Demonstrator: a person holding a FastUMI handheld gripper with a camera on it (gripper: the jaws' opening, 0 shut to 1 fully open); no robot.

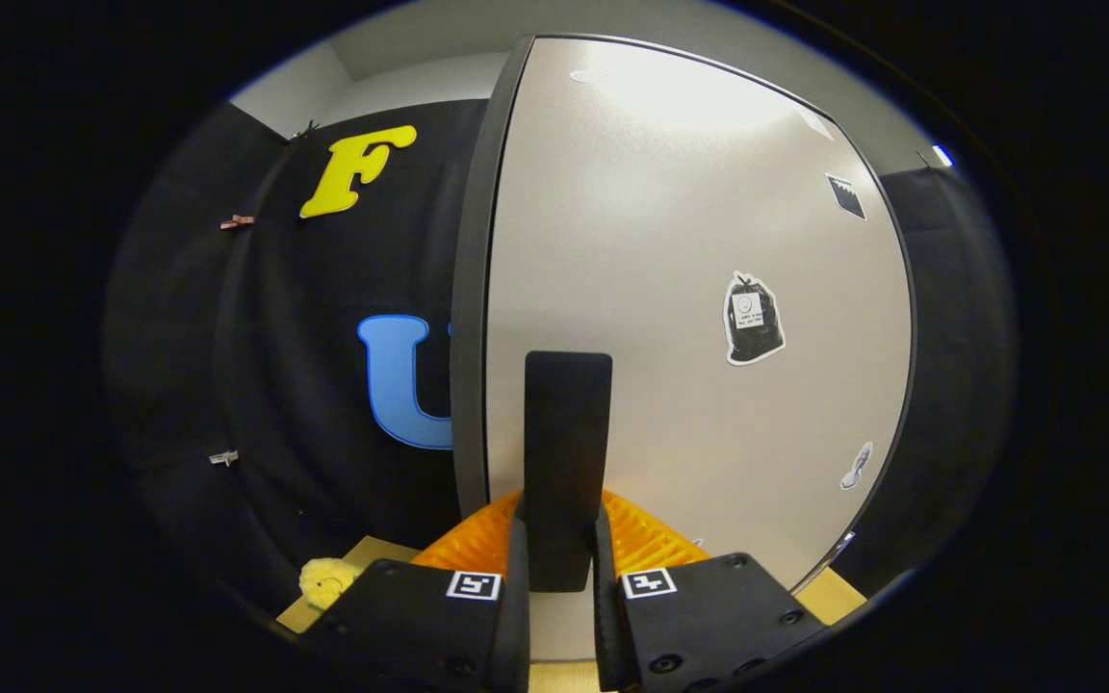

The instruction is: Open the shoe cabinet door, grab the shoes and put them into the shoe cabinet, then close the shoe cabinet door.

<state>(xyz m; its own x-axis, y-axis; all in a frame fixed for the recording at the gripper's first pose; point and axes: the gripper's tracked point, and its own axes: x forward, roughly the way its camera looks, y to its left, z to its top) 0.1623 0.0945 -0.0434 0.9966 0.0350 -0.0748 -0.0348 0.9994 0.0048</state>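
So the gripper [562, 568] is clamped shut on the tall black rectangular handle [567, 452] of the shoe cabinet, both fingers pressing its lower end from either side. That handle sticks up between the fingers, right against the pale grey matte cabinet door [670, 241] with its dark edge trim. A few stickers dot the door, the biggest a black bag-shaped sticker [754, 319] off to the right of the handle. A fluffy yellow shoe [327, 580] sits on the light wooden floor [362, 558], left of the fingers, near the booth wall.
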